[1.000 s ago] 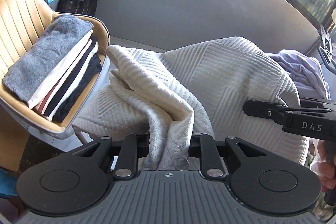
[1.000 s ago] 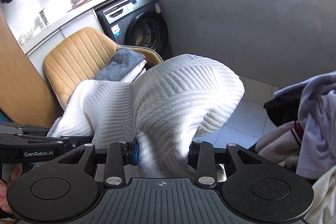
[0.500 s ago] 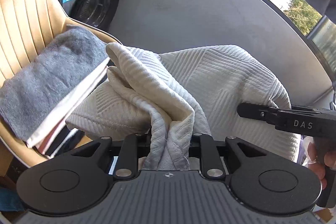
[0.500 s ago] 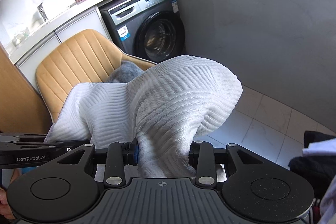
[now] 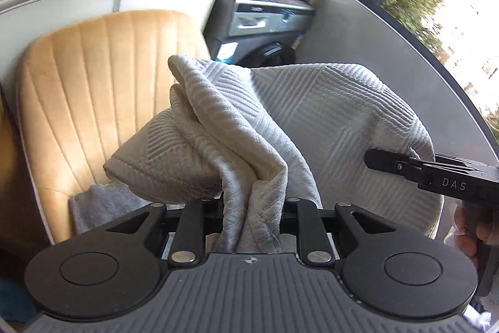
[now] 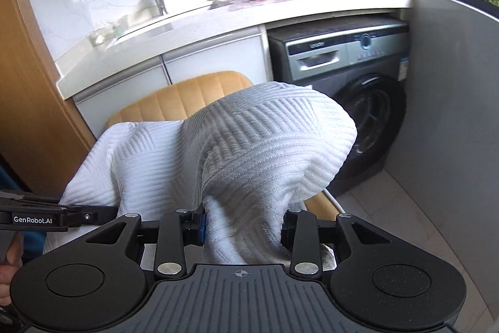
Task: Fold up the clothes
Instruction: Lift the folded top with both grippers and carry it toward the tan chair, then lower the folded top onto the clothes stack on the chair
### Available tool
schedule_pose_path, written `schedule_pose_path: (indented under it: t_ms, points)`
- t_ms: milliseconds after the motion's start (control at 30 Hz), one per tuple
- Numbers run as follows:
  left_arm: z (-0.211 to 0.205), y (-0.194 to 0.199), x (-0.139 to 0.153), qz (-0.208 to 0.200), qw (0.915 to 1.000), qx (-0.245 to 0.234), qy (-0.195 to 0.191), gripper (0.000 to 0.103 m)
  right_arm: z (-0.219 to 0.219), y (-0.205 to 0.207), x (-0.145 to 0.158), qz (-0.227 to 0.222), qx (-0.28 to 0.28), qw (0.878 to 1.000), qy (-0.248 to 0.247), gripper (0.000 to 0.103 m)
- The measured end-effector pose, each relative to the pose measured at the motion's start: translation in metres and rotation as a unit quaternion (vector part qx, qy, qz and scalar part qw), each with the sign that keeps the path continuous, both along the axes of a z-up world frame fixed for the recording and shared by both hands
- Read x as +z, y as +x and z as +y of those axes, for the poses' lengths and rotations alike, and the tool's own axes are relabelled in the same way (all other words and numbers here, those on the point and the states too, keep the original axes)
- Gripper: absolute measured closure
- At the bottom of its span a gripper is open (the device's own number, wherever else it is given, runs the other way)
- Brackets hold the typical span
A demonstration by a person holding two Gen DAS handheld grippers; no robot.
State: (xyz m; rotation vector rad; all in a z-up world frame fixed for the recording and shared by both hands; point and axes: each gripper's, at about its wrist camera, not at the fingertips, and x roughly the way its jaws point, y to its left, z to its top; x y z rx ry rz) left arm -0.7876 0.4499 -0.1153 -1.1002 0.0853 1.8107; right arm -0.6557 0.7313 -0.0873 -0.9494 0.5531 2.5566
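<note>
A cream ribbed knit garment (image 5: 327, 127) hangs bunched between both grippers, held in the air in front of a tan chair (image 5: 93, 89). My left gripper (image 5: 251, 208) is shut on a twisted fold of it. The same garment (image 6: 249, 152) billows over my right gripper (image 6: 243, 227), which is shut on another fold. In the left wrist view the right gripper (image 5: 389, 161) enters from the right edge against the cloth. The left gripper (image 6: 93, 216) shows at the lower left of the right wrist view. A grey folded piece (image 5: 103, 205) lies on the chair seat beneath the garment.
A grey washing machine (image 6: 349, 77) stands under a white counter (image 6: 218, 21) with bottles and a tap. A grey wall panel (image 6: 452, 114) rises on the right. A wooden panel (image 6: 31, 83) stands at the left. Tiled floor (image 6: 405, 202) shows at the lower right.
Both grippers have carried the garment up and toward the chair. The stack of folded clothes has dropped almost out of sight under the cloth, and the counter has come into view.
</note>
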Motion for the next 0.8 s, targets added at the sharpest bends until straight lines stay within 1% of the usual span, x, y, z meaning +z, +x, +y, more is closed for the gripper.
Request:
schedule_pose_path:
  t_ms: [100,167,267,367,467,567,700,800]
  points:
    - [0.002,-0.028,-0.01,-0.006,0.9985,0.053,-0.013,0.082,0.021,-0.049,-0.013,-0.009,0.049,0.999,-0.01,0.072]
    - [0.004,-0.042,-0.02,-0.014,0.9958,0.087,-0.024,0.082,0.031,-0.078,-0.027,-0.02,0.083,0.996,-0.018,0.072]
    - [0.006,-0.06,-0.041,-0.03,0.9893,0.136,-0.045,0.082,0.038,-0.108,-0.054,-0.035,0.127,0.991,-0.033,0.072]
    - [0.008,-0.065,-0.069,-0.048,0.9822,0.171,-0.061,0.082,0.05,-0.131,-0.085,-0.053,0.156,0.985,-0.05,0.072]
    - [0.01,-0.07,-0.096,-0.067,0.9735,0.204,-0.078,0.082,0.056,-0.144,-0.119,-0.079,0.178,0.979,-0.066,0.072]
    - [0.008,-0.07,-0.124,-0.079,0.966,0.223,-0.104,0.082,0.054,-0.148,-0.15,-0.1,0.195,0.973,-0.074,0.072]
    - [0.008,-0.069,-0.149,-0.079,0.9597,0.237,-0.129,0.082,0.053,-0.151,-0.183,-0.124,0.199,0.969,-0.081,0.072]
    - [0.013,-0.072,-0.16,-0.076,0.957,0.243,-0.138,0.082,0.05,-0.151,-0.198,-0.133,0.195,0.969,-0.077,0.072]
